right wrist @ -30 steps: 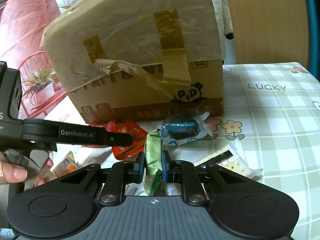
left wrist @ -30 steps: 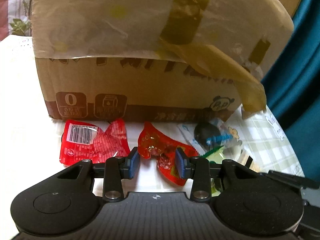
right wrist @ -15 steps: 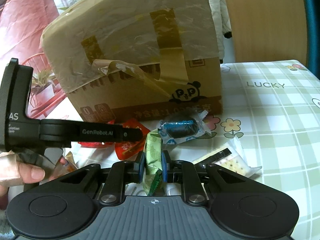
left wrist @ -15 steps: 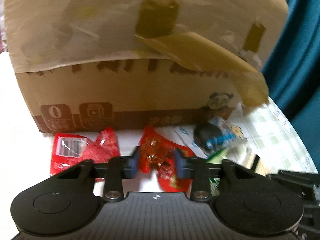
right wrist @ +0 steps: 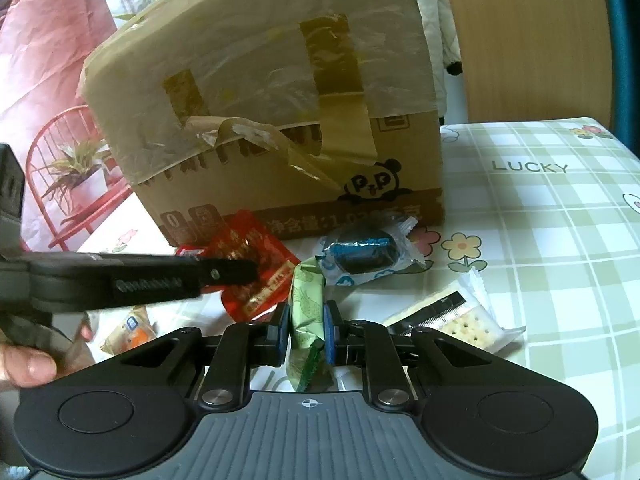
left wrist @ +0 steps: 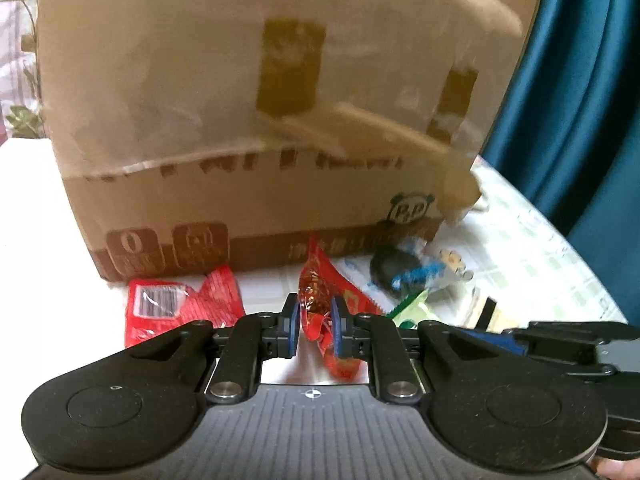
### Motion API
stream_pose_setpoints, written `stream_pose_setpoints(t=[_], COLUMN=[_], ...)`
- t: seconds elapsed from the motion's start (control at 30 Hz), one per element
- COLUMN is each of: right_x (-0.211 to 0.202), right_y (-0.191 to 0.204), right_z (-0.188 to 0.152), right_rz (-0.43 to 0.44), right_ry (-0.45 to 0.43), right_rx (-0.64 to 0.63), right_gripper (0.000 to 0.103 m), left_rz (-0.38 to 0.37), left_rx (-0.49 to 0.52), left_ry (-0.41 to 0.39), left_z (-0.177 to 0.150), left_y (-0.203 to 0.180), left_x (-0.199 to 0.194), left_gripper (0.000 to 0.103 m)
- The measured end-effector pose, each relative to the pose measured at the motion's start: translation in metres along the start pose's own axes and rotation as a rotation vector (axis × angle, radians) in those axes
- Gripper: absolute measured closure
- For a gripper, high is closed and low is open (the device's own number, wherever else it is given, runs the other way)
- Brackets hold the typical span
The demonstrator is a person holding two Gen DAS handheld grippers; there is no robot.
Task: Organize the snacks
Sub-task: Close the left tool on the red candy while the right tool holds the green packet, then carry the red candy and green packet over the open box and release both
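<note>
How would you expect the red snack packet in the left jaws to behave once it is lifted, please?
Probably floppy: the red snack packet crumples between the shut left gripper jaws. Likely light, being thin film. Its glossy wrapper may slip.

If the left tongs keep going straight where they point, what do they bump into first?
Probably the big brown cardboard box. The left tongs, shut on a crinkly red snack packet, aim at its lower front. Bare tablecloth lies between, though depth is hard to judge.

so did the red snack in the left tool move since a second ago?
Yes. The red snack packet, pinched in the left tool, now stands up with its tip overlapping the cardboard box; before, it lay flat short of the box.
</note>
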State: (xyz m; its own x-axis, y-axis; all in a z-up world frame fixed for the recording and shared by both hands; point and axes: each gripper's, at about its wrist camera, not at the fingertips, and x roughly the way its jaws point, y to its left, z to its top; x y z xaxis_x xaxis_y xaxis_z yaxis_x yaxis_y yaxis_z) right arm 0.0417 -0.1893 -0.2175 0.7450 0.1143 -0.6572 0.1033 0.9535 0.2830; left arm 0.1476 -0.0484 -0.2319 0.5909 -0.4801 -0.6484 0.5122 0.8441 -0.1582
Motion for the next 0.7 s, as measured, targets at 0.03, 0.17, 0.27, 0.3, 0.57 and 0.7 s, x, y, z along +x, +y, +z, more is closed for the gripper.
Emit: stream_pose_setpoints(t=[0.03,0.17,0.27,0.3,0.57,0.7], right_x=[-0.001,-0.005,-0.009,-0.011,-0.034,-0.051], right_y=[0.000,0.004,0.008,0.009,0.021,0.029], right_z=[0.000,0.004,0.006,0.007,0.014,0.020], right_rz=[0.002,0.014,0.024,0.026,0.037,0.036], right_ry=[-0.003,-0.022,-0.037,-0.040,-0.093,-0.133], right_rx=[-0.001,-0.009,-0.013,-0.013,-0.016,-0.030], right_gripper=[0.088,0.088,0.088,0.088,0.088,0.088], left_rz=[0.006,0.030,0.045,0.051,0.096,0.104], left_rx=[0.005,0.015,0.009,0.006,-0.029,-0.025], left_ry=[-0.012,-0.055,-0.079,-0.086,-0.154,-0.197], left_z=[0.000,-0.001,0.000,0.000,0.005,0.009], left_y=[0.000,0.003,0.008,0.010,0.021,0.020], left_x=[-0.005,-0.031,-0.051,-0.056,-0.095,-0.114], left_gripper=[0.086,0.086,0.086,0.086,0.086,0.086])
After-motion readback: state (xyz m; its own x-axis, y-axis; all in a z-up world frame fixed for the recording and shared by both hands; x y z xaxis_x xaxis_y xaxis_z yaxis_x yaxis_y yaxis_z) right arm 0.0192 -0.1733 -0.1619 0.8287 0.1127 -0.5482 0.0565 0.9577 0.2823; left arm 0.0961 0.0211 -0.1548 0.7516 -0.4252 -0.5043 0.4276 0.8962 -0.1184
